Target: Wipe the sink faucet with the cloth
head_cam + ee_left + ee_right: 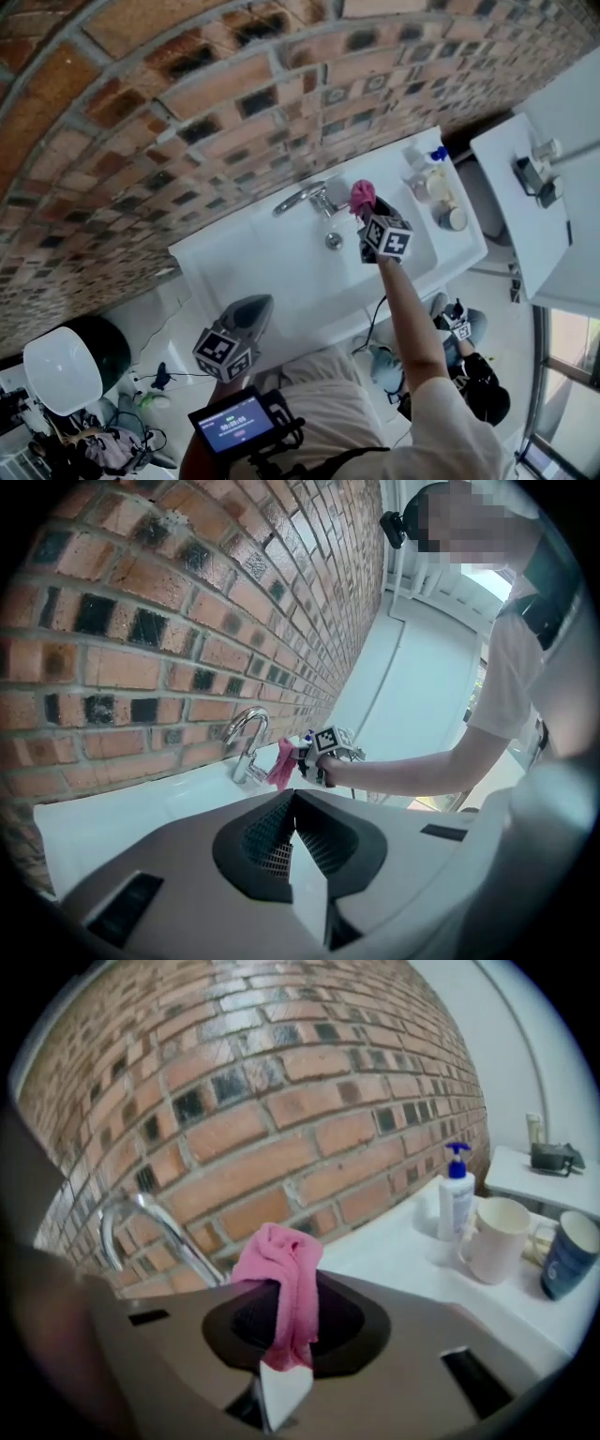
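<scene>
1. Head view: at centre frame, the right gripper (367, 210) holds a pink cloth (363, 194) over the white sink (281, 272), just right of the chrome faucet (305, 197). Whether cloth and faucet touch cannot be told. The left gripper (258, 309) hangs at lower left, near the sink's front edge.
2. Left gripper view: its fingers (262, 836) meet at the tips with nothing between them. Faucet and cloth show beyond, mid-frame.
3. Right gripper view: the fingers are clamped on the cloth, which bunches above them at centre. The faucet arcs at left; a pump bottle (456, 1194), mug (492, 1239) and blue cup (570, 1252) stand at right.
</scene>
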A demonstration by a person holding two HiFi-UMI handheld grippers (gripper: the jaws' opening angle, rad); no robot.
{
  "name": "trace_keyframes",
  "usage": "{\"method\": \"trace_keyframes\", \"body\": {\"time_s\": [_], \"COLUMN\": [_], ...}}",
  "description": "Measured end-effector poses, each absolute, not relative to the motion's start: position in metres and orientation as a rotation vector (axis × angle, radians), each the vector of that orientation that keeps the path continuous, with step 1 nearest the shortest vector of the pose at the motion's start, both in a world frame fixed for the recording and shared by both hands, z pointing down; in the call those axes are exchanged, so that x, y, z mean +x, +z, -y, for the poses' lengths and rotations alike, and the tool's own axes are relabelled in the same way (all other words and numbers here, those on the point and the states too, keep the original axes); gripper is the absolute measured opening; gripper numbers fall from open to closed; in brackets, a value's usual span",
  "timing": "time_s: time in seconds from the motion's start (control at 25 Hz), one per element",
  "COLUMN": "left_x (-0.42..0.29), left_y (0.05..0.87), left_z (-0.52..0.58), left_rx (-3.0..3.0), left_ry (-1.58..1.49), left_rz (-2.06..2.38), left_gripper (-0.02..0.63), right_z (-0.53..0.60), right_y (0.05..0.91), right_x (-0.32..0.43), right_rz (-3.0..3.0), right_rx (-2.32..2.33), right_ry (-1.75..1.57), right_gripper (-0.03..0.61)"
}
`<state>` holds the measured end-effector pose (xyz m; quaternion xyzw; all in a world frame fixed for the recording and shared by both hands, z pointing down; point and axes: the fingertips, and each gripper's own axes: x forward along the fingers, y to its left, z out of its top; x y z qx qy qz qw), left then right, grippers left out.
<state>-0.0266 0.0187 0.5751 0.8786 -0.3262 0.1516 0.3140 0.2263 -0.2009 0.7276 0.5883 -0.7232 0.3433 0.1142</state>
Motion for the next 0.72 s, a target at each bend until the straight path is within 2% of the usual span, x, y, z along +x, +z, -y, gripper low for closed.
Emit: {"method": "trace_keyframes", "body": {"time_s": [0.16,0.32,0.56,0.72], "left_x": [-0.03,-0.036,-0.051,-0.061], "left_y": [0.57,0.569,0.569,0.569], "left_z": [-0.018,-0.02,-0.02,-0.022], "left_rx": [2.318,2.308,2.288,2.272], "left_ry": [0.382,0.365,0.344,0.336], "left_rz": [0.881,0.914,0.971,1.003], "left_gripper": [-0.014,-0.015,-0.015,-0.015], "right_z": [0.231,0.203,0.145,0.137], "right_y": [0.649,0.626,0.659,0.725], "right_x": [0.212,0.179,0.094,0.061], "right_rz": [2.25,2.209,2.154,1.887], "right_rx": [1.669,1.473,1.13,0.812], "right_ry": [0.796,0.432,0.087,-0.195], "right_gripper": [0.077,0.077,0.077,0.077]}}
